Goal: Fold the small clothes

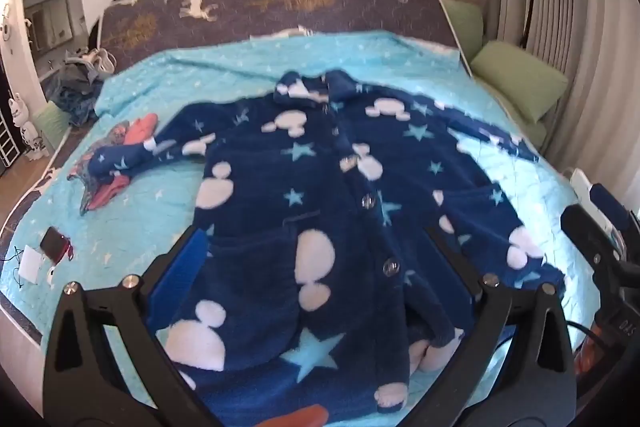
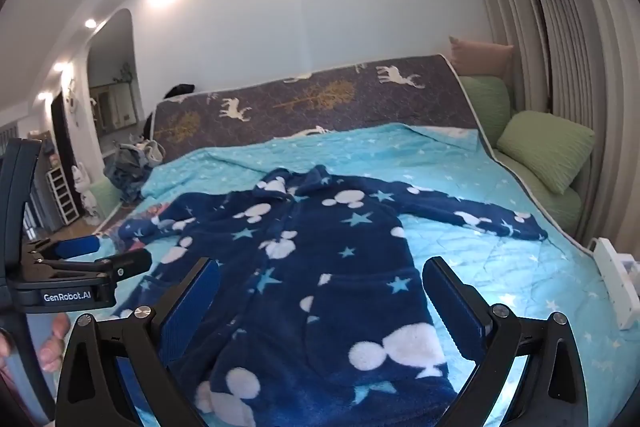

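A navy fleece robe (image 1: pixel 320 211) with white mouse heads, light blue stars and a button front lies spread flat, face up, on the turquoise bedspread (image 1: pixel 240 67), sleeves out to both sides. It also shows in the right wrist view (image 2: pixel 320 267). My left gripper (image 1: pixel 316 251) is open and empty, hovering over the robe's lower half. My right gripper (image 2: pixel 320 287) is open and empty above the robe's hem on the right side. The left gripper also shows at the left of the right wrist view (image 2: pixel 104 259).
Folded red and patterned clothes (image 1: pixel 116 155) lie under the robe's left sleeve. A phone and white cards (image 1: pixel 48 247) lie near the bed's left edge. Green pillows (image 1: pixel 520 83) sit along the right, a clothes pile (image 1: pixel 76 91) at the far left, a white power strip (image 2: pixel 616 283) on the right.
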The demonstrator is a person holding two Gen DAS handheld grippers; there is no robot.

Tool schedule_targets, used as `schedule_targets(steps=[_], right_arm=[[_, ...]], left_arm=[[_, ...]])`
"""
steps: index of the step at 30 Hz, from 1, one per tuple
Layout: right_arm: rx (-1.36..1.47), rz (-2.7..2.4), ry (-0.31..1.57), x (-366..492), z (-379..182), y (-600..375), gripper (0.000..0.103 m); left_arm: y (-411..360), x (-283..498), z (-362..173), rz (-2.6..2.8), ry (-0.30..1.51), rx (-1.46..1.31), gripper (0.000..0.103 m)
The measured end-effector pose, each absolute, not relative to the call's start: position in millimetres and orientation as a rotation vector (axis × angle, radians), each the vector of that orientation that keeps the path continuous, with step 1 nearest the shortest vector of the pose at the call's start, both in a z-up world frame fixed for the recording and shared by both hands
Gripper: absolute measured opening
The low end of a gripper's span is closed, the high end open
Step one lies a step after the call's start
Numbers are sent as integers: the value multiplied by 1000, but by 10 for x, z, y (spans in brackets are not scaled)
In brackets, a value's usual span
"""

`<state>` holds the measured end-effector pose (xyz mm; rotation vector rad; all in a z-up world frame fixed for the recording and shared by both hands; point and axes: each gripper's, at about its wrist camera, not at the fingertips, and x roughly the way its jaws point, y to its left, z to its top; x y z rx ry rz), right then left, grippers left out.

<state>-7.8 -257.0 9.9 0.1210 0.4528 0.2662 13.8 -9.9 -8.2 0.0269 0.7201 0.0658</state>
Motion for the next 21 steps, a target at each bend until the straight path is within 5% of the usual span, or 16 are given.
schedule_targets(steps=[21], right_arm=[[126, 295, 487, -127, 51, -2452, 103]], left_arm=[[-61, -22, -219, 30, 663, 36, 102]])
